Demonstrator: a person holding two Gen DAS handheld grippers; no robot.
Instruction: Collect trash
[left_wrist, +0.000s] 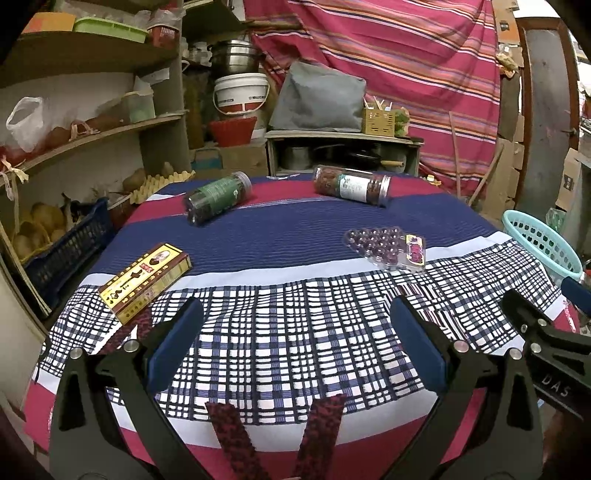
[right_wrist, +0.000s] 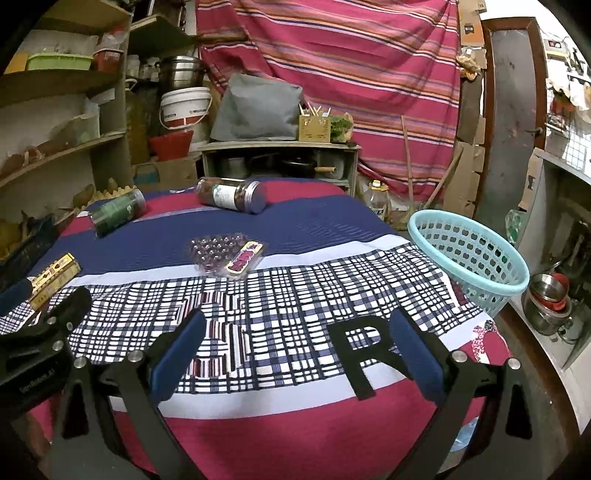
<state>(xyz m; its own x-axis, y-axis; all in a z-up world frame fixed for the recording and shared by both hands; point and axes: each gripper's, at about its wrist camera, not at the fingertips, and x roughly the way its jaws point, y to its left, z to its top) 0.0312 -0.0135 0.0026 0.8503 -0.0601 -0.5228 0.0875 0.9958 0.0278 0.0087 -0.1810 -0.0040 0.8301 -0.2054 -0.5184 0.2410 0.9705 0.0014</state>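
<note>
On the cloth-covered table (left_wrist: 295, 332) lie a yellow-and-brown box (left_wrist: 146, 282) at the left, a green-labelled jar (left_wrist: 218, 197) and a red-filled jar (left_wrist: 351, 184) on their sides at the far edge, and a clear blister tray with a purple label (left_wrist: 386, 247). A light blue basket (right_wrist: 469, 254) stands at the table's right edge. My left gripper (left_wrist: 295, 332) is open and empty above the near checked cloth. My right gripper (right_wrist: 295, 339) is open and empty, beside it to the right. The same items show in the right wrist view: box (right_wrist: 55, 275), green jar (right_wrist: 116, 212), red jar (right_wrist: 232, 195), blister tray (right_wrist: 227, 254).
Shelves with bags, produce and a blue crate (left_wrist: 66, 251) stand at the left. Behind the table is a low cabinet (left_wrist: 343, 147) with pots, buckets and a striped curtain. A door (right_wrist: 513, 110) and metal bowls (right_wrist: 550, 299) are at the right.
</note>
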